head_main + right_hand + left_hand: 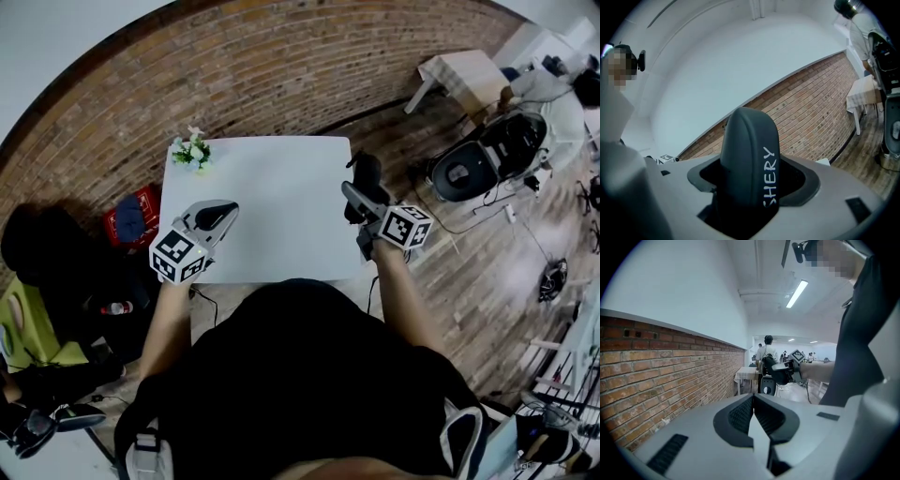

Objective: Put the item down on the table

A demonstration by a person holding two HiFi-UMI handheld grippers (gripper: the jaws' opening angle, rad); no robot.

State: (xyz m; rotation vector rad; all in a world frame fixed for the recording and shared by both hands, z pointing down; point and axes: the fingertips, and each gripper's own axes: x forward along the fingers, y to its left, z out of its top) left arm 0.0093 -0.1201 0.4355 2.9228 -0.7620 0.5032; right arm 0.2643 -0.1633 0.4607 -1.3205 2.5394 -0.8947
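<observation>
Brick wall curved behind a white table [281,178], seen from the head view, with a small flowering plant [192,150] on its far left corner. Wooden floor lay to the right, and a red crate [131,217] sat on the floor left of the table. The left gripper [225,212] was over the near left part of the tabletop. The right gripper [356,193] was at the table's right edge and held a dark item [367,174]. Whether that item touched the tabletop could not be told from above.

From the left gripper view, its two ribbed fingers [740,414] were pressed together with nothing between them. Beyond them, the right gripper [786,371] appeared against the room with the dark item [770,365] in its grip.

From the right gripper view, the jaws pinched the item [750,140] from both sides. It was a rounded dark grey piece with white lettering down one face, and it rose out of the jaws toward the brick wall [806,117] and pale ceiling.
</observation>
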